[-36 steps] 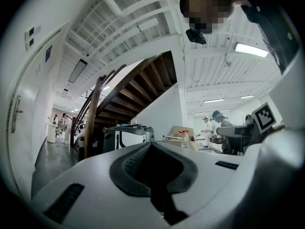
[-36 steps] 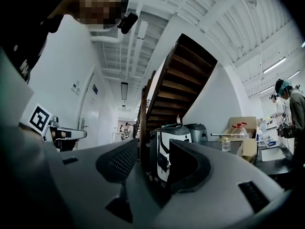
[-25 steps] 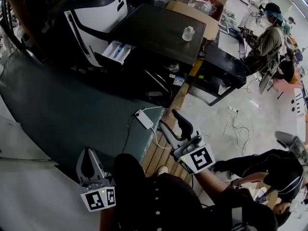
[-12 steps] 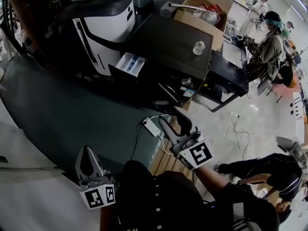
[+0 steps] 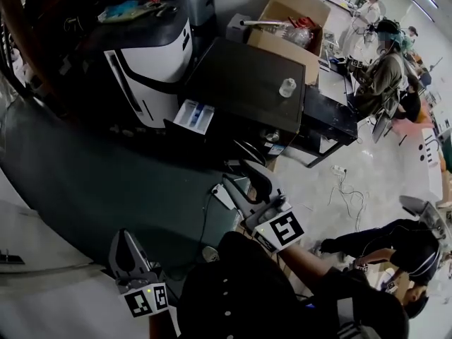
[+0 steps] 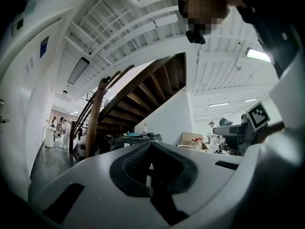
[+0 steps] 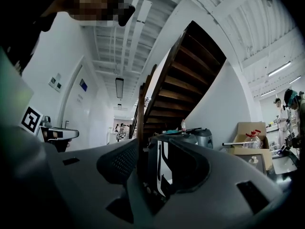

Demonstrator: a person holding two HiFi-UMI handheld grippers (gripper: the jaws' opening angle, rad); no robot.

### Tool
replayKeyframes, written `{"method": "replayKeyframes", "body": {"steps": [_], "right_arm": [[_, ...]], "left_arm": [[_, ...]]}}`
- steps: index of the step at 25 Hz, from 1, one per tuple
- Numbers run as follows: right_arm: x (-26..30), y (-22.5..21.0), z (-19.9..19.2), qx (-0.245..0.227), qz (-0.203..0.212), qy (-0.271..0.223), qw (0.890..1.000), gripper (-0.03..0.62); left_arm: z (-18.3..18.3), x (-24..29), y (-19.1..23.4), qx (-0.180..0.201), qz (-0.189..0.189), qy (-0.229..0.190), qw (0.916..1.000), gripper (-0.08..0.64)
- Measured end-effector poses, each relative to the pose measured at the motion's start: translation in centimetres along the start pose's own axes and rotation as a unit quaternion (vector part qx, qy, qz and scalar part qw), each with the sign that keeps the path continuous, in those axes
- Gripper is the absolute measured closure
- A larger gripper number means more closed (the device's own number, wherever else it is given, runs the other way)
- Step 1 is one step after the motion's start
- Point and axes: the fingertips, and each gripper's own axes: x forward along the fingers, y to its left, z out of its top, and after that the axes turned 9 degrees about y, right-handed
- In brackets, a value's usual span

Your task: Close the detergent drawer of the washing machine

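Detergent drawer (image 5: 193,116): one, white with a blue compartment, pulled out and standing open at the upper front corner of the one dark washing machine (image 5: 244,76). One small clear jar (image 5: 287,87) stands on the washer's flat top. Just beside the machine, on the drawer's side, sits one white-and-black appliance (image 5: 152,55). Behind the washer is one open cardboard box (image 5: 296,20).

Two grippers are in the room, one in each of the person's hands. Each carries one cube with square markers. The right gripper (image 5: 240,175) has its two jaws parted with nothing between them. Its own view looks through the gap toward the white-and-black appliance (image 7: 162,168). The detergent drawer lies beyond this gripper's tips, up and to the left in the head view, well apart from it and untouched. The left gripper (image 5: 121,240) is low at the left, farther again from the drawer. Its jaws are drawn together and it grips nothing.

One white power strip (image 5: 223,195) lies on the floor near the right gripper. One wooden staircase (image 7: 190,75) rises behind the machines. One person in dark clothes (image 5: 388,249) is low at the right. More people are at benches in the far corner; I cannot count them surely.
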Motion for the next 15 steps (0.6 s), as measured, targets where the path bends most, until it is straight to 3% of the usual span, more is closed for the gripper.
{"method": "replayKeyframes", "body": {"steps": [9, 15], "right_arm": [[3.0, -2.8, -2.7, 0.018, -0.014, 0.02, 1.0, 0.408], [6.0, -4.6, -2.1, 0.026, -0.014, 0.012, 1.0, 0.408]], "left_arm": [[-1.3, 4.0, 0.1, -0.003, -0.002, 0.009, 1.0, 0.548], [-0.6, 6.8, 0.5, 0.005, 0.005, 0.012, 0.9999, 0.548]]}}
